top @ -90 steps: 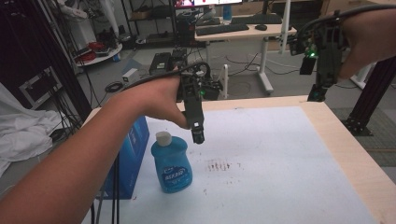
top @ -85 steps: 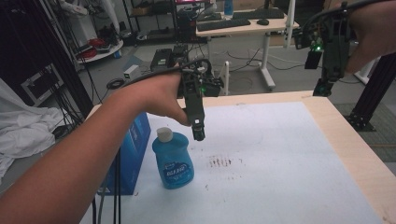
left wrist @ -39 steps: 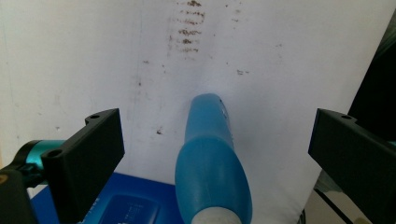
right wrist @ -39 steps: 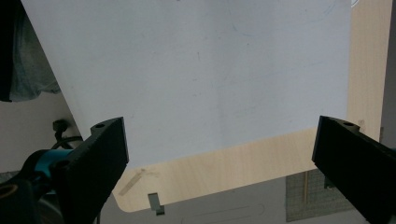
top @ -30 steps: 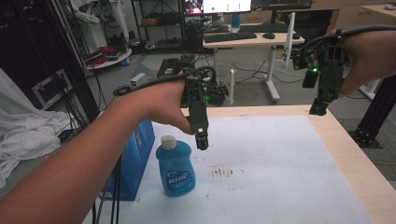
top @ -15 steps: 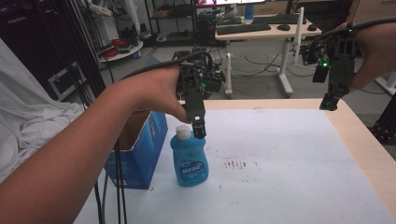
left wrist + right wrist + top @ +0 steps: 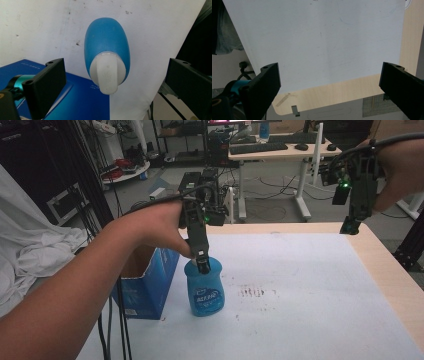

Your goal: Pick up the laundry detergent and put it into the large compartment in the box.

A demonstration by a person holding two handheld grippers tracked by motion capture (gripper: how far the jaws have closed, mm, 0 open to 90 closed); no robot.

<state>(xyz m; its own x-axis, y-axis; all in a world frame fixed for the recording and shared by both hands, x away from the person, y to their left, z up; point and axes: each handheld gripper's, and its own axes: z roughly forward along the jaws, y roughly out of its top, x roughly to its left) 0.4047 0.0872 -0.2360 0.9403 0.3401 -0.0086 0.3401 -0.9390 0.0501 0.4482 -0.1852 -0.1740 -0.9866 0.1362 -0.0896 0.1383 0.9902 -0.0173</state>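
The bottle looks like smooth blue plastic with a matt sheen, its cap white plastic. The box is glossy printed card. The worktop is pale wood under a matt white sheet with smudges; the gripper jaws are matt black plastic.

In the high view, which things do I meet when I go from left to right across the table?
Blue box → blue bottle with the left gripper over its cap → dark stain → right gripper.
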